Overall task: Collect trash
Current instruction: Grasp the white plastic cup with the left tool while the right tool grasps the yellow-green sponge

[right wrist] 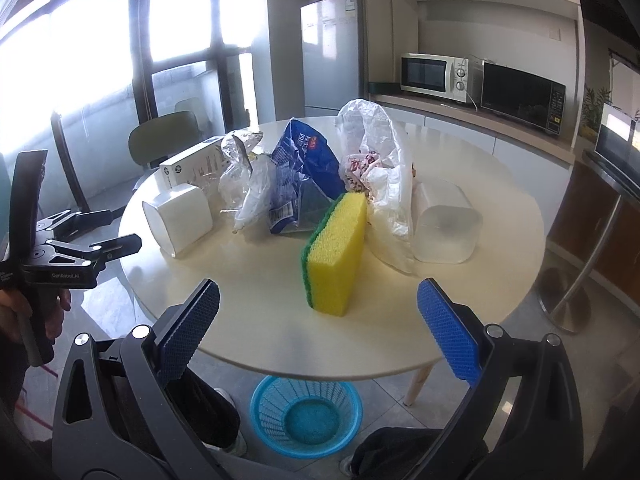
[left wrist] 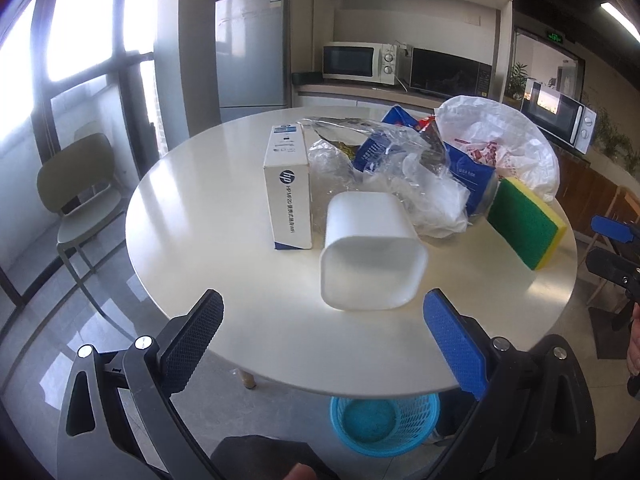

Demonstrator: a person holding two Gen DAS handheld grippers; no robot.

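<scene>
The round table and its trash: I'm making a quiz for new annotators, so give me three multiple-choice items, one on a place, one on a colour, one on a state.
1. Where is the blue basket?
A. On the table
B. On the floor under the table's near edge
C. On the chair

2. The sponge is:
A. Yellow and green
B. Pink
C. All blue

3. The left tongs and right tongs are:
A. Both open, empty
B. Both clamped on trash
C. One holding the sponge

Answers: 1 B, the basket shows below the tabletop; 2 A, yellow foam with green scrub layer; 3 A, the pads stand apart with nothing between.
</scene>
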